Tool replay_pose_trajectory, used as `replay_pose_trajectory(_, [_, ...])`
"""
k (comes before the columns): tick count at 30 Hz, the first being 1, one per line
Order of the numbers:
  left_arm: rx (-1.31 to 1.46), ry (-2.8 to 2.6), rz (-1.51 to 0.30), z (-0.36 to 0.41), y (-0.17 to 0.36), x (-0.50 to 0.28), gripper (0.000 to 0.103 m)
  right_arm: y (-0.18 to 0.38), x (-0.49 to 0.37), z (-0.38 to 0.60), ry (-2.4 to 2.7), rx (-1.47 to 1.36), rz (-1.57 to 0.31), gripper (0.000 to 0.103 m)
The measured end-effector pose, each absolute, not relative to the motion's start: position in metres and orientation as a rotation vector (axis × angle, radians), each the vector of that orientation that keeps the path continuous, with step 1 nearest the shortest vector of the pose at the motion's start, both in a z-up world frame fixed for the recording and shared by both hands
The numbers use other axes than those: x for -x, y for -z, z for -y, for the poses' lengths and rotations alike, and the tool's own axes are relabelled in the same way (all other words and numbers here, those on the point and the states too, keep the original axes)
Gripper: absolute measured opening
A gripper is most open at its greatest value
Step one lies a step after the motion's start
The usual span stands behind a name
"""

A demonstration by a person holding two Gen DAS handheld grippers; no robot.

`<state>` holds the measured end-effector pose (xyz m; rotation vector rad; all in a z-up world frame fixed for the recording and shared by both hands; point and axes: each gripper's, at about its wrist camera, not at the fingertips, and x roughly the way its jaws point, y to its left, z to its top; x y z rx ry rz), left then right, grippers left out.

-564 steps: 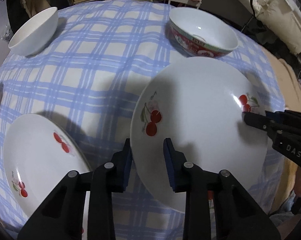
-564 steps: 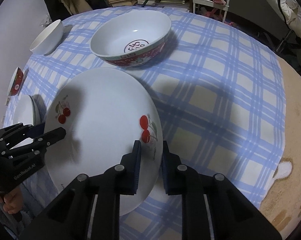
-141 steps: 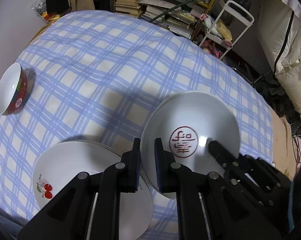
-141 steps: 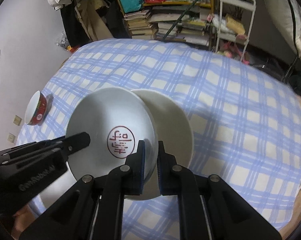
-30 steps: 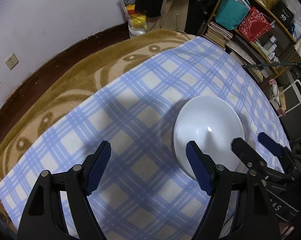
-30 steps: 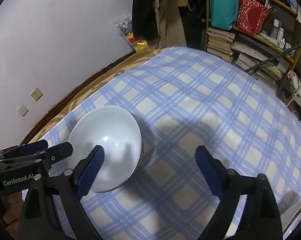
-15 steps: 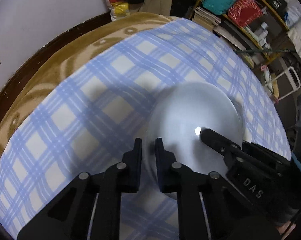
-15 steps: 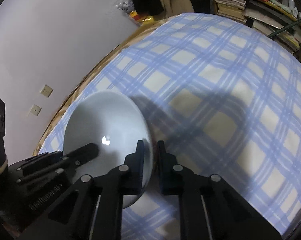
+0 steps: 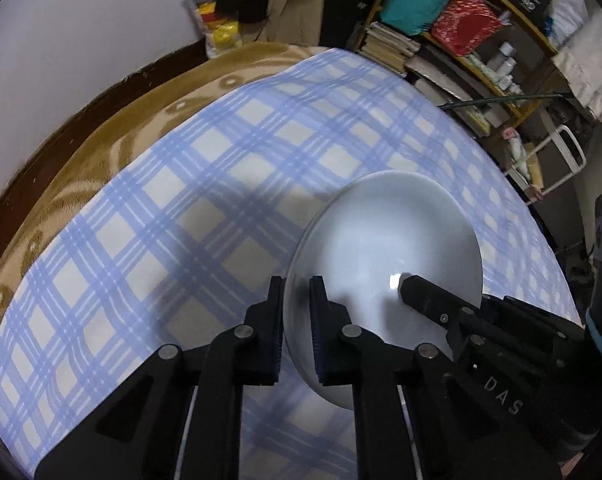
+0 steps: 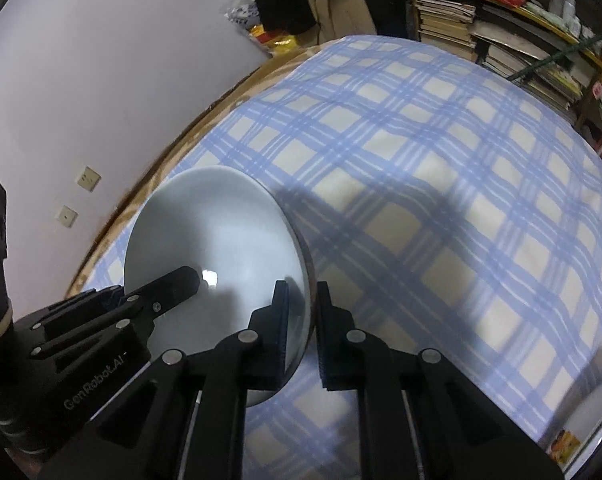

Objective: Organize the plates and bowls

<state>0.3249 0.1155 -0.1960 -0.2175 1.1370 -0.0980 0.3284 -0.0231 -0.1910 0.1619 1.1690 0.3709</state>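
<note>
White glazed ceramic, plain and without any pattern, is being shown in both wrist views in the form of a round bowl (image 9: 385, 248) that is being gripped from two opposite sides. The bowl is being kept near the edge of the blue-and-cream checked tablecloth (image 9: 205, 184), on the side where the brown patterned blanket (image 9: 101, 128) is being exposed beneath the cloth.

In the left wrist view, the left gripper (image 9: 297, 300) is being seen with its jaws brought close together, and the near left part of the bowl's rim is being pinched between its blue-padded fingers (image 9: 316, 320). The right gripper (image 9: 401, 282) is being seen entering from the right, with one black finger being laid inside the bowl close to a bright highlight.

In the right wrist view, the right gripper (image 10: 303, 304) is being seen clamped on the bowl's right rim, one finger being placed inside the wall and the other outside. The left gripper (image 10: 193, 276) is being seen reaching in from the left.

A shelf of stacked books (image 10: 445, 16) is being seen behind the table, and a pale wall (image 10: 101, 60) with two sockets is being seen at the left.
</note>
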Motion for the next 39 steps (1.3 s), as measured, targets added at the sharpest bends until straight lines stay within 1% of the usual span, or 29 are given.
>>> replay_pose_trajectory(8, [0.171, 0.149, -1.107, -0.092, 0.159, -0.291, 0.012, 0.155, -0.298, 0.047, -0.369, -0.140, -1.121, 0.013])
replay_pose_trajectory(19, [0.168, 0.191, -1.100, -0.040, 0.124, -0.260, 0.013, 0.116, -0.257, 0.100, -0.304, -0.164, -1.076, 0.012])
replay_pose_trajectory(32, [0.100, 0.314, -1.068, 0.065, 0.093, -0.225, 0.015, 0.087, -0.203, 0.203, -0.177, -0.217, -1.008, 0.011])
replay_pose_trajectory(39, [0.033, 0.370, -1.068, 0.130, 0.088, -0.212, 0.015, 0.086, -0.182, 0.262, -0.113, -0.269, -0.997, 0.011])
